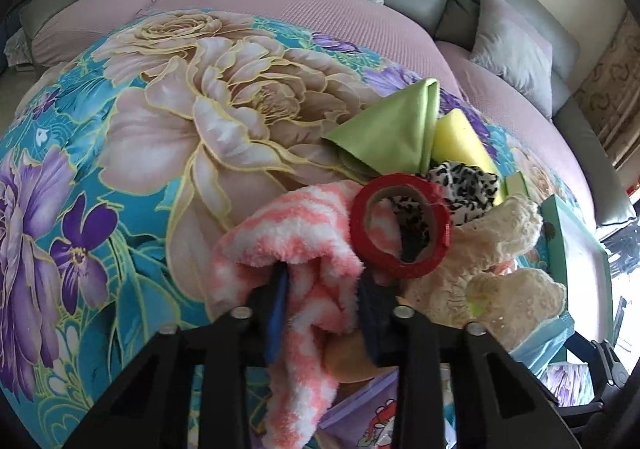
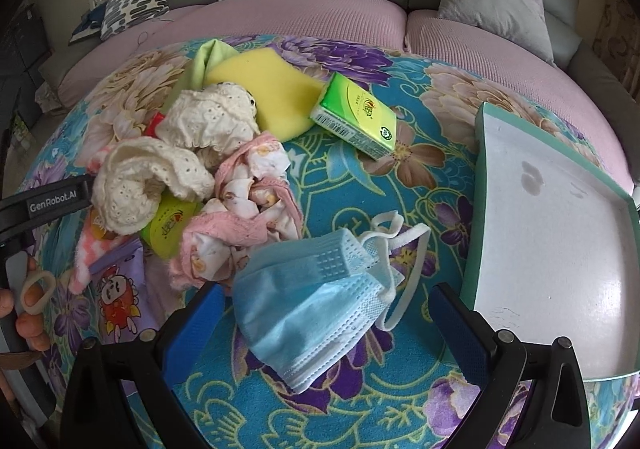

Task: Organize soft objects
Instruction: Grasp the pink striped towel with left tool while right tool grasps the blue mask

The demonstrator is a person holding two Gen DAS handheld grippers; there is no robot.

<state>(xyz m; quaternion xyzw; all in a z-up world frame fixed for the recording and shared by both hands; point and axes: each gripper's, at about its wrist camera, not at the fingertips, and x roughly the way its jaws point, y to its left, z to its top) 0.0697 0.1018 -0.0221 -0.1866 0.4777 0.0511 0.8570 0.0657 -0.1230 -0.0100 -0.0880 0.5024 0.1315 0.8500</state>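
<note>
Pink-white fleece cloth [image 1: 296, 245] clenched in left tool [image 1: 324, 289], in clutter pile mid-table [image 1: 120, 177]. I lift straight, clearing red tape roll [image 1: 400, 225]. Right tool [image 2: 328, 313] released, straddling blue mask [image 2: 316, 309] beside tray [image 2: 552, 249]; I lower before closing.

The left gripper [image 1: 324, 285] points steeply downward; its blue-padded jaws are pressed into a pink-and-white fuzzy sock [image 1: 296, 249] bunched between them. The right gripper [image 2: 326, 313] also points steeply downward, its jaws spread wide with the pads clear of any contact. In the right wrist view, the person's left hand [image 2: 28, 309] is visible at the left edge, fingers wrapped around the left gripper's handle.
</note>
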